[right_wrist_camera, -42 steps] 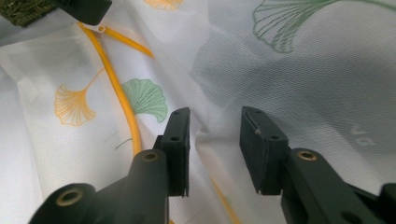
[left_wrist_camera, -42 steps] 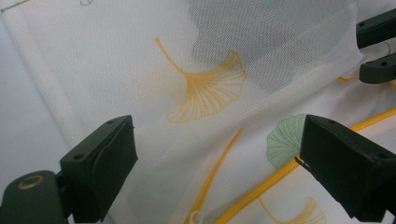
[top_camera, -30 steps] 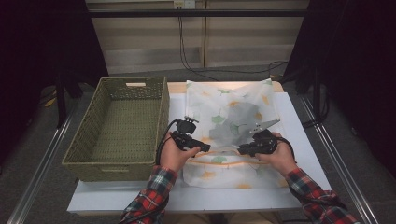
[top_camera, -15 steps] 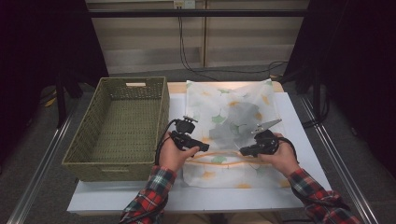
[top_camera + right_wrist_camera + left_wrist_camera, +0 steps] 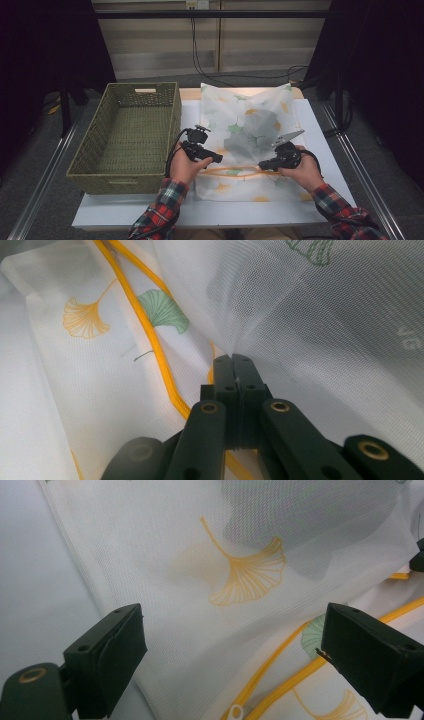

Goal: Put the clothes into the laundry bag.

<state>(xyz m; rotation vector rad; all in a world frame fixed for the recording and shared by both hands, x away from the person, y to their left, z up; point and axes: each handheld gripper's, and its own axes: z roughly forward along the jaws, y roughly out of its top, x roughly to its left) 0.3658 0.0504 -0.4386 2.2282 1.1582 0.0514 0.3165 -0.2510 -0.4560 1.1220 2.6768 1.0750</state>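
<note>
Right gripper (image 5: 261, 165) pinching the mesh laundry bag (image 5: 250, 131); left gripper (image 5: 218, 159) gaping above it.

The bag, printed with ginkgo leaves, is lying on the white tabletop (image 5: 330, 165), right of a woven basket (image 5: 125, 135), with dark curtains hanging around the room. Since a second ago, the right jaws have been closing and are now clamping the mesh beside the yellow zipper (image 5: 150, 340). The left jaws are standing wide over the fabric, gripping nothing.

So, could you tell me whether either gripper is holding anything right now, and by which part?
The right gripper is shut on the mesh laundry bag, pinching a fold of its white mesh beside the yellow zipper. The left gripper is open over the bag, holding nothing.
</note>
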